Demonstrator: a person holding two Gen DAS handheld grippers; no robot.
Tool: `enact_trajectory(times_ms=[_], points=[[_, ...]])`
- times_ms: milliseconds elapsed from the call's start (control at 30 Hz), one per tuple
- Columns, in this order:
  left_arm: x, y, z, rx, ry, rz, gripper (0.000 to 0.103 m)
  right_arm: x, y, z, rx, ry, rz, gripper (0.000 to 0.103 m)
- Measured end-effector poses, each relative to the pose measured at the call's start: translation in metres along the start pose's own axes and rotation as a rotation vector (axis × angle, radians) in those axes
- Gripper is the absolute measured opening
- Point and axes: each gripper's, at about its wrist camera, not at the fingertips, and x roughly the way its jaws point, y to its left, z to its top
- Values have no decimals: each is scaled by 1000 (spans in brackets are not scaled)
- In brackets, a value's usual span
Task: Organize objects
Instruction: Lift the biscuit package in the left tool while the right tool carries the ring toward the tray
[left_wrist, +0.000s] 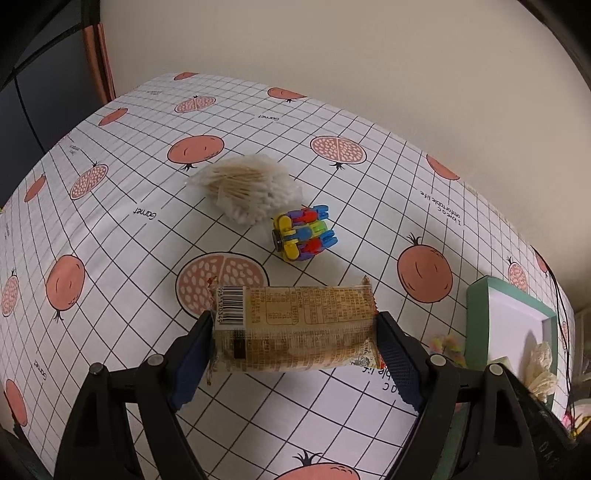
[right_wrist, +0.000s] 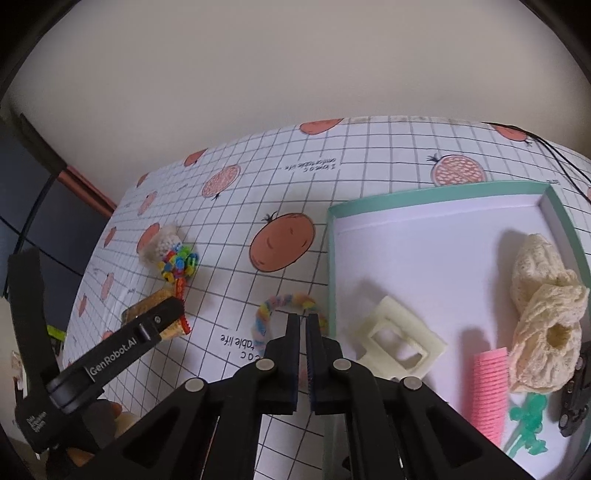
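Two grippers are working: our left gripper (left_wrist: 295, 332) is clamping the tan crinkly-wrapped snack bar (left_wrist: 295, 325) by its ends, above the pomegranate-print tablecloth (left_wrist: 110, 229). It is probably light, crushable and slippery. Our right gripper (right_wrist: 303, 325) is hovering pinched empty beside the teal-rimmed white box (right_wrist: 436, 192).

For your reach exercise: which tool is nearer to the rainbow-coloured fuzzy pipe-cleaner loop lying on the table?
Right. The right tool hovers just over the pipe-cleaner loop, while the left tool sits off to its left, gripping the snack packet.

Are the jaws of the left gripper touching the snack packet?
Touching. The left wrist view shows the left gripper with one jaw pressed against each end of the snack packet, no gap on either side.
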Motion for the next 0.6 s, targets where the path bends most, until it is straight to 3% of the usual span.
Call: enact_trajectory(times_ms=[267,333,400,600], points=[[5,8,2,-19,22,11,86,17,18,-4,-63,24,-3,8],[6,12,2,-25,24,13,86,22,21,-6,-76,31,-4,22],[7,15,4,-29,24,18,86,25,23,-6,-86,34,-8,27],[11,26,6,-53,33,10,86,37,28,-7,-99,51,-12,29]])
